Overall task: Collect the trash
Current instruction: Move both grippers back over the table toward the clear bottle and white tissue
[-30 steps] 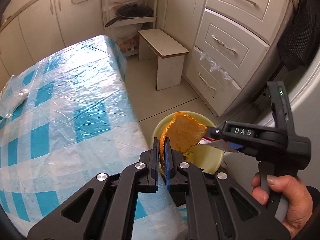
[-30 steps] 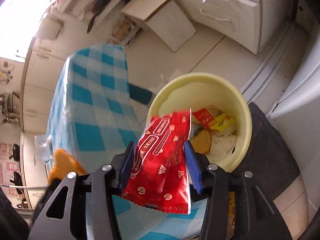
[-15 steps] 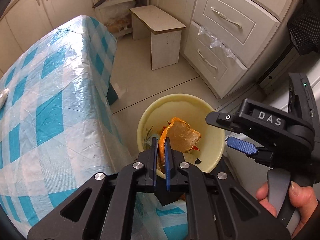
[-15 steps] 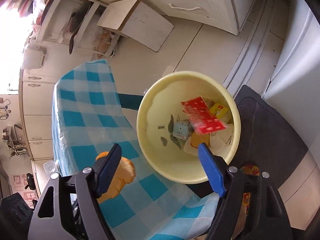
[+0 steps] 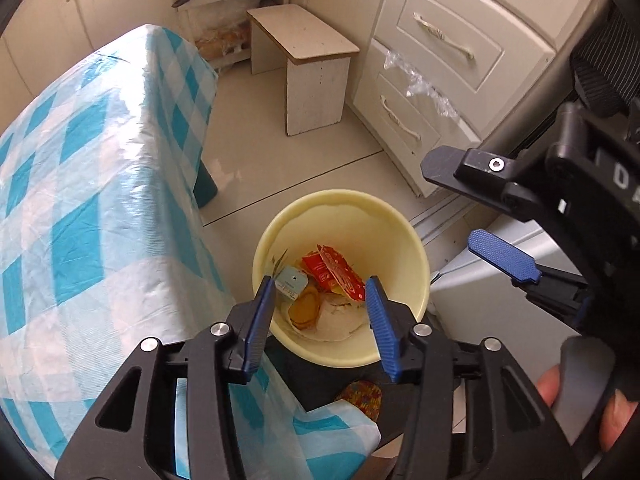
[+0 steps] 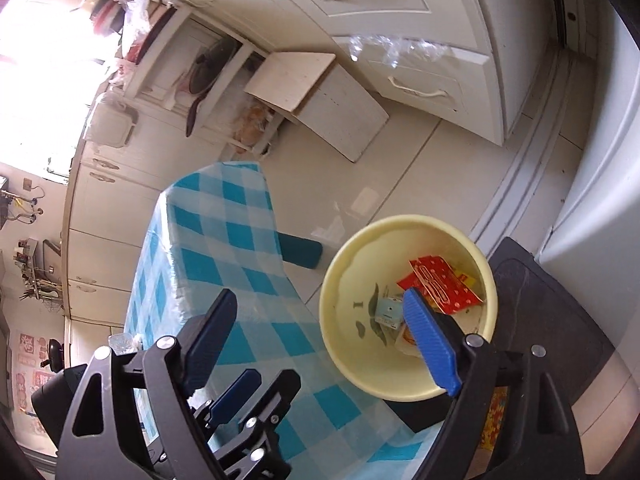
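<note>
A yellow bin point(image 5: 340, 196) stands on the floor beside the table. Inside lie a red wrapper point(image 5: 336, 272), an orange crust-like piece point(image 5: 304, 306) and other scraps. My left gripper point(image 5: 320, 292) hangs right over the bin, its jaws opening with nothing between them. To its right my right gripper point(image 5: 450, 202), held by a hand, is also opening wider and is empty. From the right wrist view, that right gripper point(image 6: 320, 300) stands above the bin point(image 6: 400, 224) and the red wrapper point(image 6: 440, 284), with the left gripper point(image 6: 266, 384) below it.
A table with a blue-and-white checked cloth point(image 5: 80, 200) fills the left side, its edge close to the bin. A small white stool point(image 5: 308, 44) and white drawers point(image 5: 440, 60) stand beyond. The bin rests on a dark mat point(image 6: 540, 320). A clear plastic bag point(image 6: 124, 342) lies on the table.
The left gripper opened and the orange piece dropped into the bin. The right gripper let go of the red wrapper, which now lies in the bin, then opened wide and rose.
</note>
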Motion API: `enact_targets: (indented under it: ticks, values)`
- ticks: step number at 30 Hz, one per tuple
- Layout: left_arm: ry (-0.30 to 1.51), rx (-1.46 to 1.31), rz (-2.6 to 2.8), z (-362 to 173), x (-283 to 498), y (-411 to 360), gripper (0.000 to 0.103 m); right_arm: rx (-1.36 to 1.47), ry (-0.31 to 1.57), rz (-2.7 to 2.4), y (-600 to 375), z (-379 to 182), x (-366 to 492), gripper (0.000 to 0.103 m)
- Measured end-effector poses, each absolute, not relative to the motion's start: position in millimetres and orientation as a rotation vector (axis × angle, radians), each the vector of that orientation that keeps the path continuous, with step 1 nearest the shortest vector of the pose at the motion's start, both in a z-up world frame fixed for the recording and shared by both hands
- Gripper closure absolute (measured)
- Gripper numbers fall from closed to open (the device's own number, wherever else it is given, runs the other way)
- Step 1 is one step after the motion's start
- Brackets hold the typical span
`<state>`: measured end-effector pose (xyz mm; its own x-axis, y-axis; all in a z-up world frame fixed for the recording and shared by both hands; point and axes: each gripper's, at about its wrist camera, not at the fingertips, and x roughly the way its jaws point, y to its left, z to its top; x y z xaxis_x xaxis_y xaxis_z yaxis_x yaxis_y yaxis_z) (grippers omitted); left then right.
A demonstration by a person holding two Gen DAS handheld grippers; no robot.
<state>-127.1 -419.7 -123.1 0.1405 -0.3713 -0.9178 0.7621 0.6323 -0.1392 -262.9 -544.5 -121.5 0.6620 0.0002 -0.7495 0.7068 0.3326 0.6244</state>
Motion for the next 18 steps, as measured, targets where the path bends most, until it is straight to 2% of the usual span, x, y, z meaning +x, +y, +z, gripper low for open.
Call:
enact_targets:
  ticks: [7, 10, 18]
  values:
    - [1.055, 0.361, -0.778, -74, -87, -322, 0.046, 0.988, 0.688, -0.412, -513, -81, -229, 0.020]
    - [1.044, 0.320, -0.694, -61, -52, -264, 0.043, 0.793, 0.719, -0.310, -472, -58, -196, 0.014]
    - [1.076, 0.008, -0.322, -49, 60, -92, 0.042, 0.161, 0.787, 0.027, -318, -19, -104, 0.012]
